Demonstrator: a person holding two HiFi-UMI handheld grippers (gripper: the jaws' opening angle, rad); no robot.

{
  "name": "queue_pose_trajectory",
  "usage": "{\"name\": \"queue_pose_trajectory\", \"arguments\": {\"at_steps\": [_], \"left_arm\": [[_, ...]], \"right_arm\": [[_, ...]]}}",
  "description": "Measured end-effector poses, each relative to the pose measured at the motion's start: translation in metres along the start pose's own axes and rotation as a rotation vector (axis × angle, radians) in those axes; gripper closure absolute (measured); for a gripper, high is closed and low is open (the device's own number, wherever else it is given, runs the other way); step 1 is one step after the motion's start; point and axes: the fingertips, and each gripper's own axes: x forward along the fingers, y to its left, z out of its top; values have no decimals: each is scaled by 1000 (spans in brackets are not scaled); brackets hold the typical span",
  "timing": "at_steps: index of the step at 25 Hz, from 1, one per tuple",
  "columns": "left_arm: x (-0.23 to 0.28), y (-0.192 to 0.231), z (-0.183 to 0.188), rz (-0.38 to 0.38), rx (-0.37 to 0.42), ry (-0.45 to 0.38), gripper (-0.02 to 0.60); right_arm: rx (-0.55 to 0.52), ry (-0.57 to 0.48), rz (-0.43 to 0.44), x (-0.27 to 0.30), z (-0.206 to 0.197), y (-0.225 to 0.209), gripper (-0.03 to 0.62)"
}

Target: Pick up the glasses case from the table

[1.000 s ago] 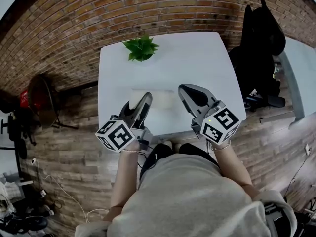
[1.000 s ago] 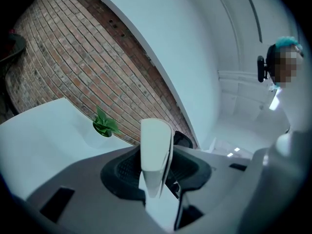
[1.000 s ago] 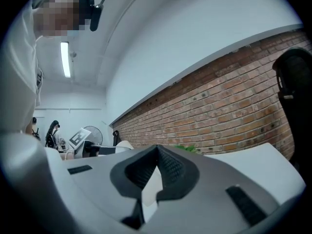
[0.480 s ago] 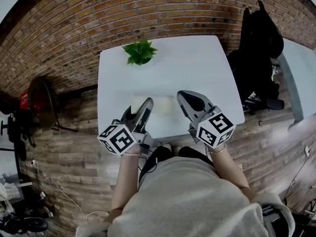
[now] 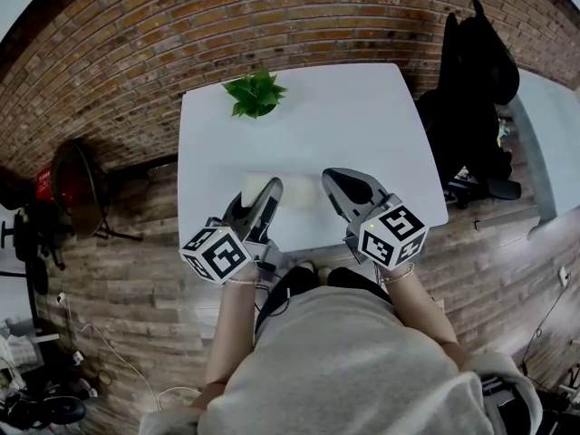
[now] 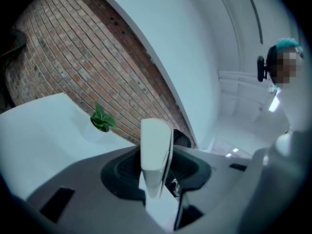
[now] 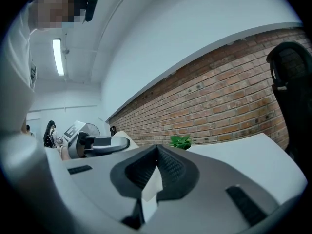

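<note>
Office/studio-type room with a loft look. Evidence: exposed brick wall (image 5: 272, 16) along the far side, wood-plank floor (image 5: 136, 270), plain white table (image 5: 362, 116) set against the brick, small green plant (image 5: 256, 93) at its far edge. Black office chair (image 5: 480, 71) just right of the table, second pale desk (image 5: 555, 125) further right. Round black fan-like unit (image 5: 72, 184) on a stand to the left, loose white cable (image 5: 109, 352) on the floor near left. Right gripper view adds white walls and a ceiling tube light (image 7: 58, 56)
</note>
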Motion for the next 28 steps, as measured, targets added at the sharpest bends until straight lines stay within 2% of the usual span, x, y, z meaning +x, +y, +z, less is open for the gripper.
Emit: {"name": "queue_pose_trajectory", "arguments": {"at_steps": [12,28], "left_arm": [[5,-6,-8,-5,8,17,430],[2,4,-16,11,-29,31,430]], "right_arm": [[-12,11,25,-2,-1,5,595],[18,52,49,2,-16,12,595]]}}
